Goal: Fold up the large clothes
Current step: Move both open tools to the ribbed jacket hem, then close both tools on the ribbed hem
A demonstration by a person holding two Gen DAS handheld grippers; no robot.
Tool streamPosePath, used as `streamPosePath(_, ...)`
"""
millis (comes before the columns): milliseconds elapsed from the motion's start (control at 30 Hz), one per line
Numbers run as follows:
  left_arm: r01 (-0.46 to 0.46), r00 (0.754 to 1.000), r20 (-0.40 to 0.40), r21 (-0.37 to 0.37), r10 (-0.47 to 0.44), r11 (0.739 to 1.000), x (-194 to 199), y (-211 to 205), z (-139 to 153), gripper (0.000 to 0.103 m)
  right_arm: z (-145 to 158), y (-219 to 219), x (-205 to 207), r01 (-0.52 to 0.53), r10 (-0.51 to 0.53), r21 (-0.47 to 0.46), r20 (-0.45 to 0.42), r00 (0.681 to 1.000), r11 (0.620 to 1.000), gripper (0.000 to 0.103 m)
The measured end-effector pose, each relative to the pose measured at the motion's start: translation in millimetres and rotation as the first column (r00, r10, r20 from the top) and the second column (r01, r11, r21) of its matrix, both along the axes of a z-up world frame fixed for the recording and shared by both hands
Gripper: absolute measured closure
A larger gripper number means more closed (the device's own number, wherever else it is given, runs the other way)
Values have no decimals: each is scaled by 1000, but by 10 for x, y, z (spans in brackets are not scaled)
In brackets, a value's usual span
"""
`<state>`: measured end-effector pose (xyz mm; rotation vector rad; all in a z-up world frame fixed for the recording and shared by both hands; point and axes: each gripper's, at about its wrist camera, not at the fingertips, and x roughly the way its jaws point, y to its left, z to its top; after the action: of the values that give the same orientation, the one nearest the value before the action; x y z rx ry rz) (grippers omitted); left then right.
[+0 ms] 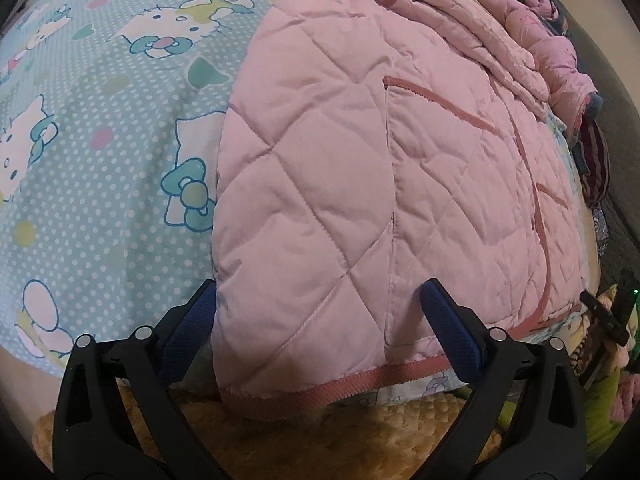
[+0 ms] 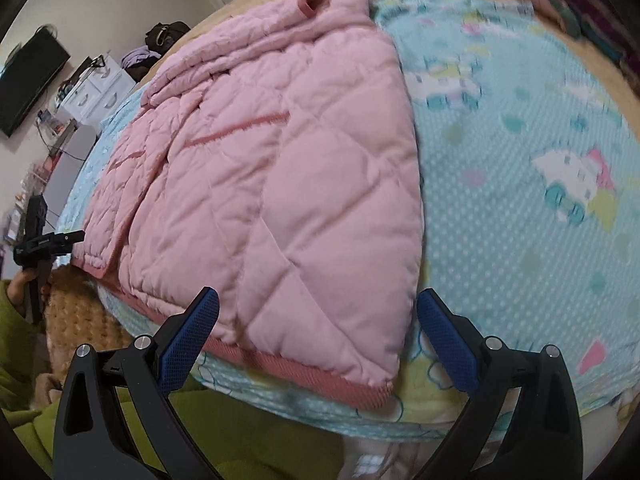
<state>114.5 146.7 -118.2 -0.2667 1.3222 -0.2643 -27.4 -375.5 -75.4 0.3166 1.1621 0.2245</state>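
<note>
A pink quilted jacket [image 1: 360, 168] lies flat on a teal cartoon-print blanket [image 1: 100, 168], its darker pink hem [image 1: 360, 388] nearest me. In the left wrist view my left gripper [image 1: 320, 300] stands open, with the jacket's near left corner between its blue pads [image 1: 448, 324]; the left pad lies right at the jacket's side edge. In the right wrist view my right gripper [image 2: 318, 304] is open too, straddling the near right corner of the jacket [image 2: 280, 168] just above the hem [image 2: 320, 372]. The left gripper [image 2: 74, 236] shows at the far left there, held by a hand.
A heap of other clothes [image 1: 560, 60] lies at the bed's far right. A tan fleece cover [image 1: 280, 440] runs along the bed's near edge. A person's green clothing [image 2: 240, 432] fills the foreground. A wall television [image 2: 28, 80] and white drawers [image 2: 96, 84] stand beyond the bed.
</note>
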Motion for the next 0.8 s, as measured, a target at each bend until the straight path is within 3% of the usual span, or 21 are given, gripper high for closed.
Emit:
streamPosePath(100,0,1000,7,12,0,1000,-2,-20,6,23,-29,28,-37,-24,24,-5,7,1000,1000,5)
streamPosePath(200,5,999,37,15,-5,1000,-30,-32,42,38,8,31,-68,-40,40,18,25,999,999,15)
streamPosePath(300,29,995,92,25,-31,999,-97,-53,121,57,58,-23,-108,-43,42,24,48,998,999,37)
streamPosePath(400,33,993,114,23,-36,999,-120,-38,157,66,150,-49,-120,-60,59,7,86,995,998,61)
streamPosePath(467,35,991,125,16,-37,999,-125,-34,180,69,247,-61,-119,-83,80,20,129,988,996,70)
streamPosePath(700,20,987,159,-49,-12,999,-126,64,280,77,601,-105,-28,-110,74,116,281,957,987,80)
streamPosePath(800,28,990,139,-30,-23,999,-124,13,255,77,654,-82,12,-131,94,113,284,954,985,80)
